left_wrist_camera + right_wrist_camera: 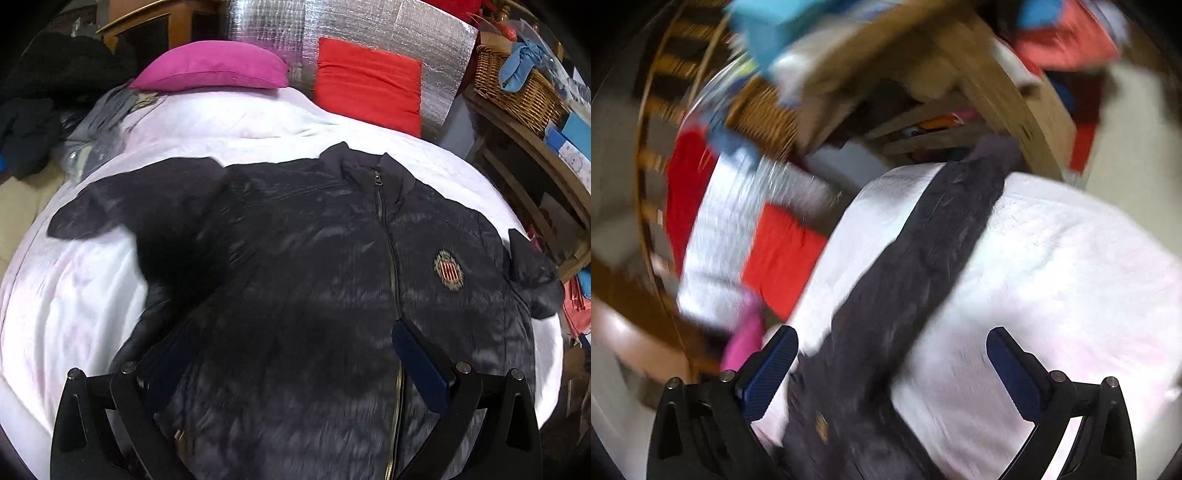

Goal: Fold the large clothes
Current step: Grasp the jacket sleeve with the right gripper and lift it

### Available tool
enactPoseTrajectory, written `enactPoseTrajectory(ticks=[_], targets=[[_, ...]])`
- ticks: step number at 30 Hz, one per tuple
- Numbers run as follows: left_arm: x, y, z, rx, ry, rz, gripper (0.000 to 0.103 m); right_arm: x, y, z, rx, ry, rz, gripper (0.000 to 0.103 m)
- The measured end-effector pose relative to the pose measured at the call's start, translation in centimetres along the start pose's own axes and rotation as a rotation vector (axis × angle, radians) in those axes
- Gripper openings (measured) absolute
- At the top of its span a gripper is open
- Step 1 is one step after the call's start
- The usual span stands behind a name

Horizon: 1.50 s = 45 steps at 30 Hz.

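We see a dark zip-up jacket [314, 258] spread front-up on a bed's white cover [74, 295], zipper [391, 258] closed, an embroidered crest [448, 269] on the chest. One sleeve [923, 258] stretches across the cover in the blurred right wrist view. Our left gripper [284, 358] hangs over the jacket's lower front, fingers spread, gripping nothing. Our right gripper [892, 354] straddles the sleeve, fingers likewise apart. Beyond the collar lie a pink pillow [214, 66], a red cushion [369, 81] and a wicker basket [517, 85].
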<state>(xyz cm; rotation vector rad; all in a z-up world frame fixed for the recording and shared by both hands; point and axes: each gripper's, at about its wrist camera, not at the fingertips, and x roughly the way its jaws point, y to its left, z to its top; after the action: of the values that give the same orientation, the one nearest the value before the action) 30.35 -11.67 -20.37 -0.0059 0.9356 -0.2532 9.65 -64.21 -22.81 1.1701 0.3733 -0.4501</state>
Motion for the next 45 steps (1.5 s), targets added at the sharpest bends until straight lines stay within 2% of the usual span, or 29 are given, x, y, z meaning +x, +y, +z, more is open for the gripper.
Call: enactPoseTrajectory(ticks=[3,5,8,10,11,13,14,15,16,20,24,25,29,32,34,38,40,41,42,43,44,45], targets=[[0.6,-0.7,0.2,0.027,-0.085,0.019,0.103,3.6,-2.0,2.3,0.104,-0.014,0.006,0.102],[0.7,-1.2,0.0,0.073,-0.153,0.076,0.103,5.6,-3.0,3.4,0.151,-0.017,0.013,0.099],[1.3,-2.3,0.3,0.161,-0.158,0.1,0.103,8.8,-3.7,5.2,0.166,-0.022,0.004,0.088],[1.5,-2.5,0.3,0.189,-0.16,0.106,0.103,10.6,-4.4,6.0,0.183,-0.01,-0.019,0.078],[1.6,-2.6,0.3,0.195,-0.162,0.113,0.103,11.9,-5.1,6.3,0.22,-0.002,-0.04,0.077],[1.9,-2.8,0.4,0.207,-0.161,0.118,0.103,12.6,-5.8,6.4,0.241,-0.017,-0.055,0.066],[2.0,-2.8,0.5,0.208,-0.162,0.119,0.103,12.8,-5.3,6.7,0.213,-0.042,-0.065,0.061],[2.0,-2.8,0.5,0.208,-0.164,0.124,0.103,13.1,-4.9,7.0,0.186,-0.039,-0.072,0.032],[2.0,-2.9,0.4,0.208,-0.167,0.13,0.103,13.5,-4.4,7.1,0.159,-0.031,-0.079,0.021],[1.6,-2.8,0.8,0.19,-0.19,0.144,0.103,12.9,-0.7,6.4,0.005,-0.083,-0.116,0.017],[1.0,-2.7,0.9,0.177,-0.219,0.166,0.103,10.2,5.9,4.0,-0.186,-0.129,-0.033,0.016],[0.8,-2.6,0.9,0.172,-0.224,0.168,0.103,9.9,7.1,3.4,-0.212,-0.202,0.016,0.016],[0.3,-1.9,0.7,0.161,-0.233,0.191,0.103,8.2,13.9,-2.5,-0.395,-0.17,0.145,0.016],[0.3,-1.3,0.6,0.145,-0.224,0.198,0.103,8.5,17.5,-8.0,-0.515,-0.085,0.222,0.016],[0.3,-0.8,0.5,0.133,-0.214,0.202,0.103,10.0,19.3,-12.3,-0.574,0.023,0.266,0.016],[0.1,-0.1,0.4,0.11,-0.206,0.208,0.103,13.5,19.7,-18.8,-0.632,0.214,0.275,0.02],[-0.1,0.2,0.4,0.1,-0.206,0.207,0.103,15.9,19.5,-21.5,-0.618,0.359,0.266,0.021],[-0.2,0.4,0.4,0.097,-0.205,0.206,0.103,16.7,19.2,-22.6,-0.604,0.422,0.253,0.024],[-0.3,0.5,0.5,0.093,-0.205,0.204,0.103,17.3,18.7,-23.4,-0.58,0.477,0.246,0.037],[-0.5,0.6,0.5,0.089,-0.206,0.198,0.103,18.1,18.0,-23.8,-0.522,0.55,0.246,0.065],[-0.6,0.7,0.6,0.086,-0.208,0.19,0.103,18.0,17.1,-24.3,-0.46,0.599,0.268,0.078],[-0.8,0.8,0.6,0.085,-0.208,0.182,0.103,17.4,16.5,-24.5,-0.403,0.618,0.301,0.086]])
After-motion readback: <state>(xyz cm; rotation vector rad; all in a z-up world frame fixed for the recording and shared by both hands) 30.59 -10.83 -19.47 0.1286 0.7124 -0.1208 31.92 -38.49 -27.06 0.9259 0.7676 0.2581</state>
